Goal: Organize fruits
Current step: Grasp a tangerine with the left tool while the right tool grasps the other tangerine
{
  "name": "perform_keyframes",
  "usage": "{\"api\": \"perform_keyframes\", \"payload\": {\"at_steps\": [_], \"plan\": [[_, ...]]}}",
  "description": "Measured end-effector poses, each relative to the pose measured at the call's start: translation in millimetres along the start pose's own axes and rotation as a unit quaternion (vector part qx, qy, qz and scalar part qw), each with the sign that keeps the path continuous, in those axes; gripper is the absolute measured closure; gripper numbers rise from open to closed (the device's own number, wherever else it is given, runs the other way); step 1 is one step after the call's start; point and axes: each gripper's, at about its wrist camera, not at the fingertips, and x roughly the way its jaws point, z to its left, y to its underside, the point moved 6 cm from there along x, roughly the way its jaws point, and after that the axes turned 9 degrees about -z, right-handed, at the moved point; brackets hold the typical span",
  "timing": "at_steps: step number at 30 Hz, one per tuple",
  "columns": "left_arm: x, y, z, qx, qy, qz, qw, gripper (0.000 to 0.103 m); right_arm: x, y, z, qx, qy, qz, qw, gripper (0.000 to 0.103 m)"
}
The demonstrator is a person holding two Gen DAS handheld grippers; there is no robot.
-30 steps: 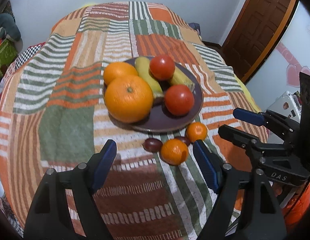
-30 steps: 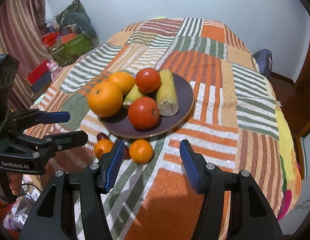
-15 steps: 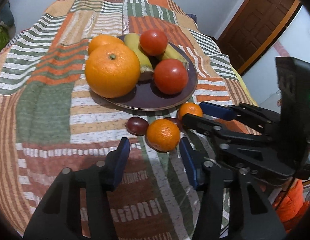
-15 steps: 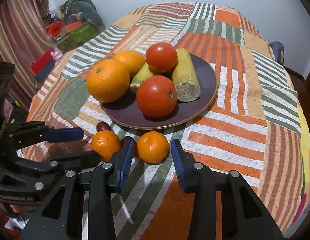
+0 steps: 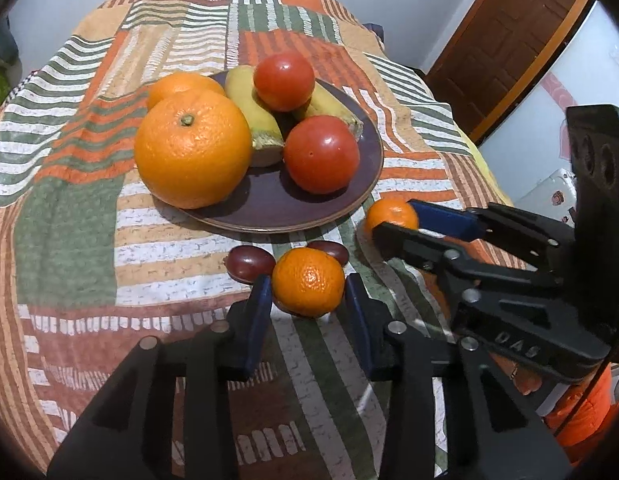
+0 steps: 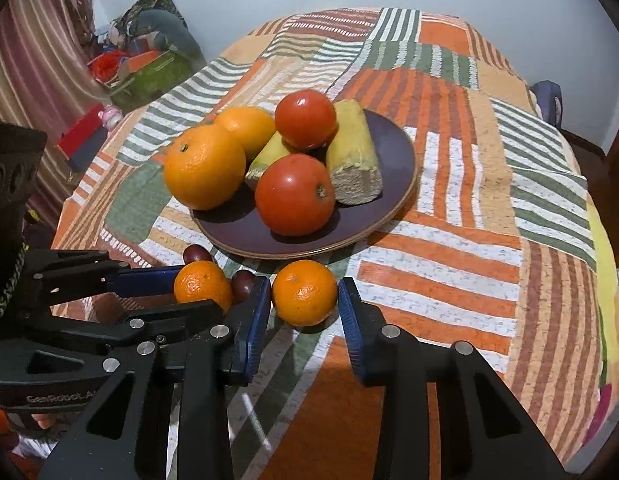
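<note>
A dark plate on the striped cloth holds two oranges, two tomatoes and two banana pieces. In front of it lie two small mandarins and two dark plums. My left gripper is open, its blue pads on either side of one mandarin; this mandarin also shows in the right wrist view. My right gripper is open around the other mandarin, which also shows in the left wrist view. Both mandarins rest on the cloth.
The table is round, with its edge close on the right. A wooden door stands at the right. Boxes and clutter lie on the floor at the left. The two grippers are close side by side.
Both grippers have moved forward and down to the mandarins and their jaws have narrowed around them. The fruit has not moved.
</note>
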Motion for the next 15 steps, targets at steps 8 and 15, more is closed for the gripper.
{"api": "perform_keyframes", "payload": {"at_steps": [8,15], "plan": [[-23.7,-17.8,3.8,0.000,-0.006,-0.037,0.9993,0.066,-16.7,-17.6,-2.2,-0.001,0.004,-0.029,1.000,0.071],[-48.7,-53.6,8.1,0.008,-0.018,-0.090,0.9957,0.066,-27.6,-40.4,-2.0,-0.006,0.006,-0.064,0.998,0.071]]}}
